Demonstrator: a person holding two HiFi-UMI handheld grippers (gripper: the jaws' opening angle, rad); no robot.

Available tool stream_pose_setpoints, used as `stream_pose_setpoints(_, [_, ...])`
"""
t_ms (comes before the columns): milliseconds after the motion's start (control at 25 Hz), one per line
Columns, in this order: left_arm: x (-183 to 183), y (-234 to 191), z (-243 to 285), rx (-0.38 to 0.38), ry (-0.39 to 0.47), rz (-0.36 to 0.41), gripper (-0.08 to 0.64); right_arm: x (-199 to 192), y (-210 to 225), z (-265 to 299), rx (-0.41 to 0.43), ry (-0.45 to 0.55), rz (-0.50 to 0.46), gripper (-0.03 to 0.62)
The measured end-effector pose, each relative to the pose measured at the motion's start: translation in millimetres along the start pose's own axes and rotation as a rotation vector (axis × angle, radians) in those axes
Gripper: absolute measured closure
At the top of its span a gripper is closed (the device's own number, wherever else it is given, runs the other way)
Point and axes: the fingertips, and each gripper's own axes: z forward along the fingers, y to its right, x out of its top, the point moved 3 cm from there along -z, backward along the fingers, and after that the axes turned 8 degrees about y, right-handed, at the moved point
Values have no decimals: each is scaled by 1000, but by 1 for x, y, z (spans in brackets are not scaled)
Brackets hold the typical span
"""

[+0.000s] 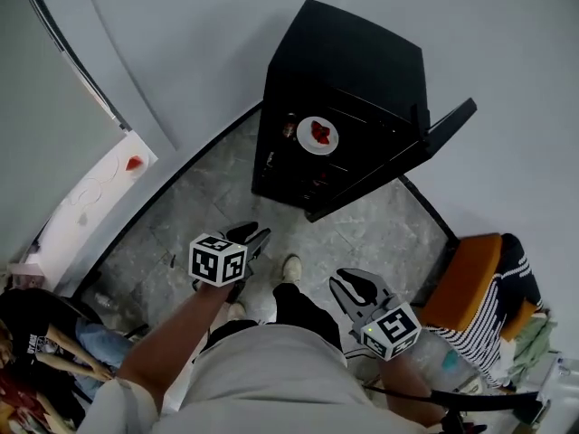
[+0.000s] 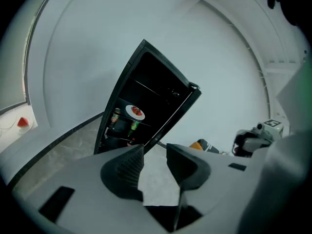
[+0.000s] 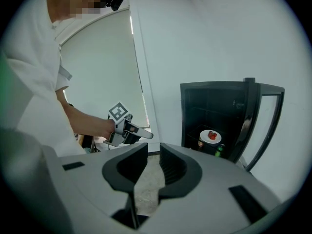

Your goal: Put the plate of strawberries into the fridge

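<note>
Our left gripper [image 1: 256, 240] and right gripper [image 1: 355, 285] hang low over the floor [image 1: 199, 215], each with jaws slightly spread and nothing between them. Farther ahead, the plate of strawberries [image 1: 305, 141] sits inside the black fridge [image 1: 362, 61], whose door [image 1: 448, 127] stands open.

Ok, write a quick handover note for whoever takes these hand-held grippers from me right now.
Left hand-held gripper: open, empty, held low, back from the fridge.
Right hand-held gripper: open, empty, also clear of the fridge.
Plate with strawberries: on a shelf inside the fridge.
Done: the plate is in.
Left: the door stands open; closing it is probably the last step.
</note>
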Motion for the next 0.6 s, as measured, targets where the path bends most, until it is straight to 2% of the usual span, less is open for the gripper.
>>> stream_pose_setpoints(80, [-11, 8, -36, -39, -1, 4, 415, -3, -26, 1, 5, 3, 1, 506])
stream_pose_setpoints(200, [-27, 23, -86, -102, -15, 22, 473, -6, -64, 2, 18, 11, 2, 506])
stream_pose_setpoints(440, [-55, 61, -170, -285, -54, 64, 539, -11, -127, 6, 59, 9, -25, 523])
stream_pose_setpoints(600, [-78, 74, -206, -342, -111, 84, 546, -16, -160, 6, 59, 4, -48, 536])
